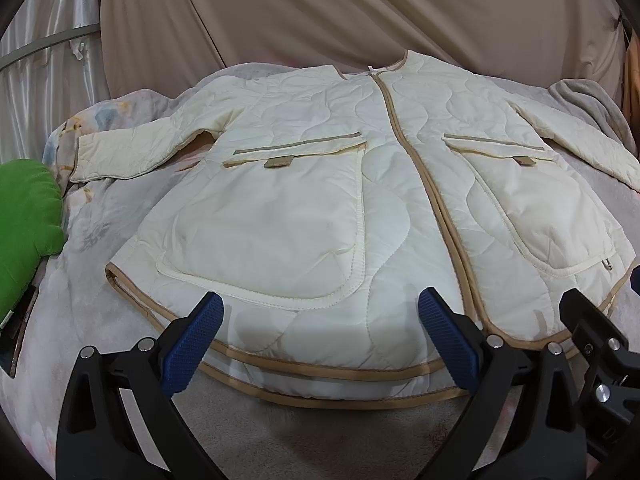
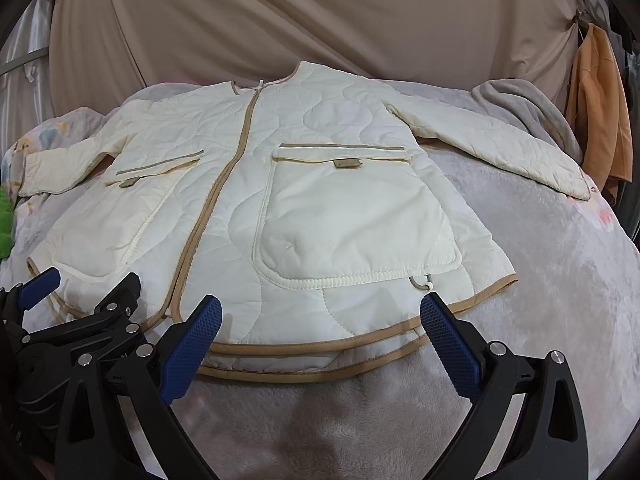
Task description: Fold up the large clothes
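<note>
A cream quilted jacket (image 1: 320,184) with tan trim lies flat and face up on a grey fleece blanket (image 1: 100,232), zipped, both sleeves spread out to the sides. It also shows in the right wrist view (image 2: 304,184). My left gripper (image 1: 320,332) is open and empty, just above the hem on the jacket's left half. My right gripper (image 2: 320,332) is open and empty above the hem of the right half. The right gripper's black frame shows at the edge of the left wrist view (image 1: 592,332).
A green cushion (image 1: 24,216) lies at the left edge of the bed. A beige curtain (image 1: 360,12) hangs behind. A folded grey blanket (image 2: 520,112) lies at the back right, and an orange garment (image 2: 600,120) hangs at the far right.
</note>
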A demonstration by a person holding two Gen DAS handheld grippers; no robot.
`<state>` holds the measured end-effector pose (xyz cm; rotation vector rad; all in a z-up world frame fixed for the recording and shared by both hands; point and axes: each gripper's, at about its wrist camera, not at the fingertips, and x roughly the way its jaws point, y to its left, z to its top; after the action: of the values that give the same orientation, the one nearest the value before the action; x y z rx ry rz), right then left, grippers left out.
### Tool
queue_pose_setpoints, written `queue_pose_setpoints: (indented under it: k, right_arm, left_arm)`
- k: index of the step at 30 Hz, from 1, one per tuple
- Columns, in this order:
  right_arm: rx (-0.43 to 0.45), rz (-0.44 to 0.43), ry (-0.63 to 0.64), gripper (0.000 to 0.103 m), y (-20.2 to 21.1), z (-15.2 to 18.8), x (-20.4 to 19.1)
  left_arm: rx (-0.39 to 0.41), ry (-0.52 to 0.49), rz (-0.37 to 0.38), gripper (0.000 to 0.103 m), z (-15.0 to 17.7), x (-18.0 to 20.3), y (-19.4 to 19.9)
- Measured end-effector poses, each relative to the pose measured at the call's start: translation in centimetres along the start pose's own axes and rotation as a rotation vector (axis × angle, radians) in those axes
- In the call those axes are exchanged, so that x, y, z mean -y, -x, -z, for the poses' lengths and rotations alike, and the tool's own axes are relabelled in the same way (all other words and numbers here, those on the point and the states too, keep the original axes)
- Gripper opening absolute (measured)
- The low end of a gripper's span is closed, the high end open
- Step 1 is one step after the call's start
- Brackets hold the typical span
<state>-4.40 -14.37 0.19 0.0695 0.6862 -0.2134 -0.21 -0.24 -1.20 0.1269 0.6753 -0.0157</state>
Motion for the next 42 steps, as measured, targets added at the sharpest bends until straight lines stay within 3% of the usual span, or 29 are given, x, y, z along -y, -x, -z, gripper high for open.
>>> queue_pose_setpoints:
  k: [42]
  right_arm:
    - [-0.003, -0.003, -0.004, 0.098, -0.08, 0.07, 0.09]
  left_arm:
    - [0.003, -0.005, -0.005, 0.094, -0.02, 0.05, -0.02]
